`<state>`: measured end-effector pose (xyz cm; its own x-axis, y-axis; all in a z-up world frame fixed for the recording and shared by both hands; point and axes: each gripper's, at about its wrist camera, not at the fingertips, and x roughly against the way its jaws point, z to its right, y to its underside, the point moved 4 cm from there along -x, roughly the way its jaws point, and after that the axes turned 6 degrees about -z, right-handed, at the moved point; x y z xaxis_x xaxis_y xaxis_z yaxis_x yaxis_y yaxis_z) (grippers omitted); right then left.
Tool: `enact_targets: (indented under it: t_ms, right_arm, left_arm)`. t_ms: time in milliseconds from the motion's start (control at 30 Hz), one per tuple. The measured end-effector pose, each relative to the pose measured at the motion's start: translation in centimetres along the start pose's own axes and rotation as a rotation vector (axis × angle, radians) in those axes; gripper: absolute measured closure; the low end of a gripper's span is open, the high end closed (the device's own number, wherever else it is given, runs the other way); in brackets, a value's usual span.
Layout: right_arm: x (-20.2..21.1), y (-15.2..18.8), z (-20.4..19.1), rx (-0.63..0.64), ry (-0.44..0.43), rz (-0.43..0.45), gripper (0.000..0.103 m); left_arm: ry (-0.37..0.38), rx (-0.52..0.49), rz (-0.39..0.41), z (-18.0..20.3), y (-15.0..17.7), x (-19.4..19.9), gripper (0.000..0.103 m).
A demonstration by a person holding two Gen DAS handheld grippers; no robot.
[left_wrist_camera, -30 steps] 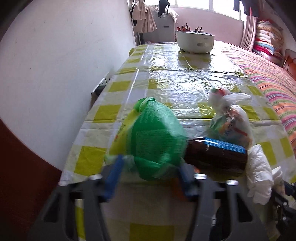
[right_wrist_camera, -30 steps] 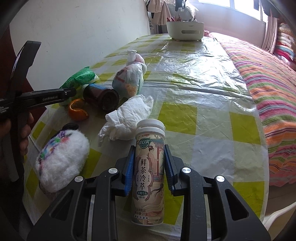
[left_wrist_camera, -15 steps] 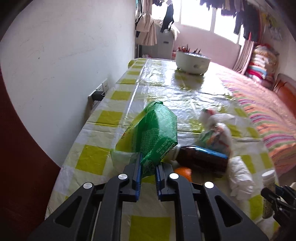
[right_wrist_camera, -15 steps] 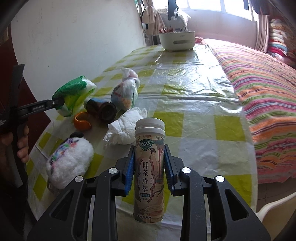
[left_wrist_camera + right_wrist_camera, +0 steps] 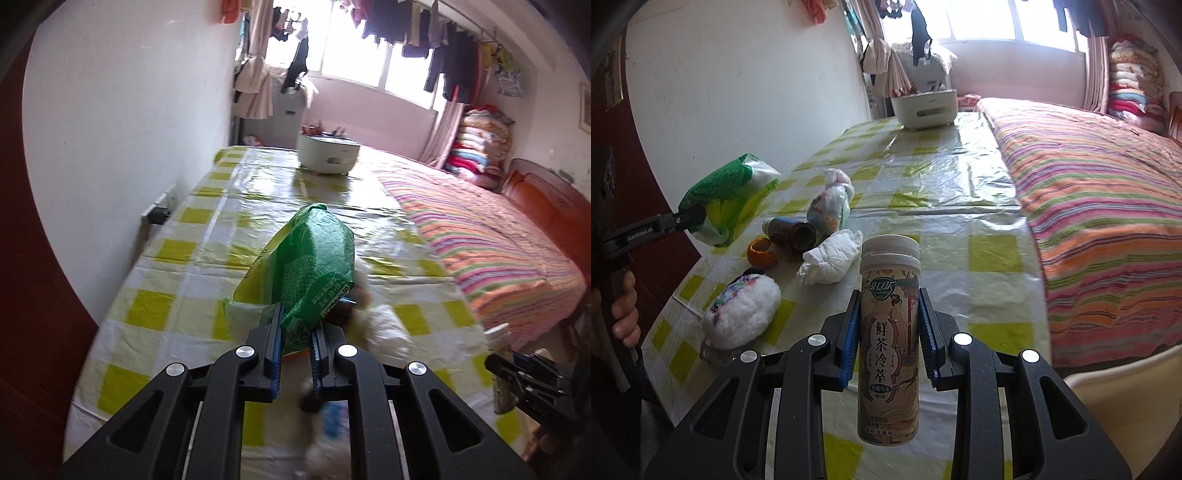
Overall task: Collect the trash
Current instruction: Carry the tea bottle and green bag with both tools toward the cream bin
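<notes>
- Two pieces of trash are already up off the checked tablecloth (image 5: 993,251): your left gripper (image 5: 295,334) has its fingers pinched on the green snack bag (image 5: 314,258), and your right gripper (image 5: 888,325) is clamped around the upright tea bottle (image 5: 889,332).
- So you're at the carry-off step, I'd say.
- Left on the near-left of the table: crumpled tissue (image 5: 831,260), brown bottle (image 5: 792,233), orange peel (image 5: 761,253), tied plastic bag (image 5: 829,206).
- No bin in view, so you'll need to find one before letting go.
</notes>
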<state>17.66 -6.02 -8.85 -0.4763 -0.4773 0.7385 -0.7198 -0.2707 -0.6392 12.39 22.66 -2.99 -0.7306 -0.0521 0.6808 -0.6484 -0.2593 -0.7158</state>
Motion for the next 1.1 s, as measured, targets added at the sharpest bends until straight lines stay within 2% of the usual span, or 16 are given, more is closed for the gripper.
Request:
enact_targets:
  t_ms: [67, 133, 300, 633, 833, 1100]
  right_arm:
    - [0.6, 0.3, 0.5, -0.003, 0.003, 0.006, 0.075]
    - [1.0, 0.5, 0.9, -0.008, 0.010, 0.014, 0.075]
    - [1.8, 0.7, 1.5, -0.026, 0.010, 0.031, 0.075]
    - [4.4, 0.9, 2.6, -0.052, 0.009, 0.086, 0.075]
    - [6.0, 1.5, 3.9, -0.086, 0.016, 0.114, 0.075]
    - [8.3, 2.4, 6.3, -0.150, 0.031, 0.161, 0.075]
  left_arm:
    - [0.075, 0.010, -0.029, 0.9, 0.6, 0.0, 0.091]
    - [0.114, 0.014, -0.052, 1.4, 1.0, -0.1, 0.091]
    - [0.171, 0.019, -0.079, 2.7, 1.8, -0.1, 0.091]
    - [0.368, 0.023, -0.130, 6.6, 3.1, 1.1, 0.091]
    - [0.424, -0.003, -0.166, 9.5, 4.3, 1.0, 0.091]
    - [0.441, -0.081, -0.174, 13.3, 5.9, 1.5, 0.091]
